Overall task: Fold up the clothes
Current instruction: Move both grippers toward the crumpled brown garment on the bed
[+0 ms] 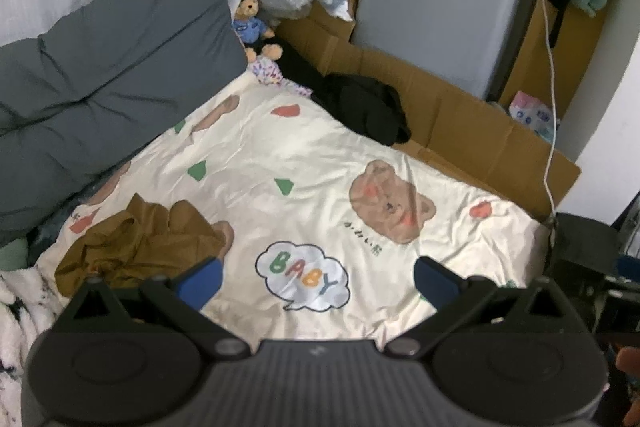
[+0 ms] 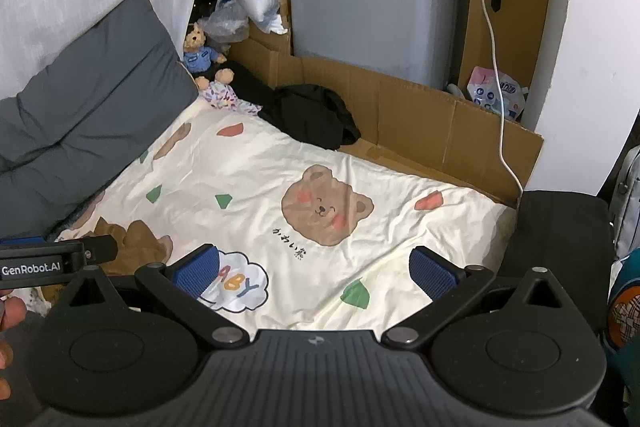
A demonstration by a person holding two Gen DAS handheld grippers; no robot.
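1. Brown cloth, a crumpled garment (image 1: 140,239), lies bunched at the lower left of my left wrist view, on the cream bear-print sheet (image 1: 320,163). It is in a heap, not folded flat.
2. Just right of it, my left gripper (image 1: 318,281) hangs above the sheet with its blue pads wide apart and nothing between them. The left pad sits close by the heap's near edge; whether it touches I cannot tell.
3. Further right and up, a black garment (image 1: 364,107) lies rumpled at the sheet's far edge, against the cardboard (image 1: 480,131).
4. In the right wrist view the brown heap shows only at the lower left, partly hidden behind the left tool's body.
5. My right gripper (image 2: 314,273) is spread equally wide, empty, over the "BABY" print (image 2: 236,283) at lower centre.
6. My reading: both garments need folding, and neither tool has hold of one, so I am between grasps. The brown heap is nearest; it would call for pinching an edge or corner and drawing it out flat on the sheet's open middle.
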